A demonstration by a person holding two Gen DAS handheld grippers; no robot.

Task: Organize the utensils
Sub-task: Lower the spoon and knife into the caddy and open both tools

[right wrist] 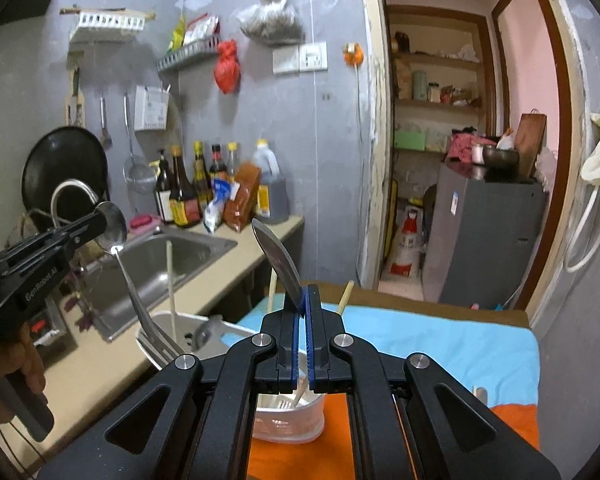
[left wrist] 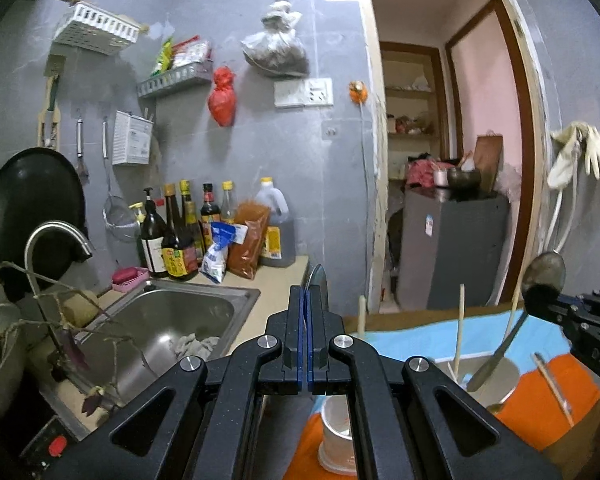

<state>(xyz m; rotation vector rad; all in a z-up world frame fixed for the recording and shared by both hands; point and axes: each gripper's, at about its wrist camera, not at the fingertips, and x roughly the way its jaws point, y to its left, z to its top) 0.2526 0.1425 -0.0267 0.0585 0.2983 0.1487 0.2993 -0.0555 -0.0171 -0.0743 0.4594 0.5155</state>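
Both grippers carry a utensil, neither deposited yet. The left gripper [left wrist: 305, 300] has its jaws pinching a spoon [right wrist: 114, 224] by the bowl, handle hanging over the metal container [right wrist: 172, 320] at lower left. The right gripper [right wrist: 303, 300] pinches a second spoon [right wrist: 276, 256] above the white holder [right wrist: 296, 420], which apparently already contains utensils. The chopsticks [left wrist: 460, 320] stand upright in the container.

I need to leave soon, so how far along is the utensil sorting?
Done: chopsticks stand in the metal holder. In hand: the left gripper and right gripper each clamp a spoon. Left: those two spoons, plus a utensil lying on the orange cloth.
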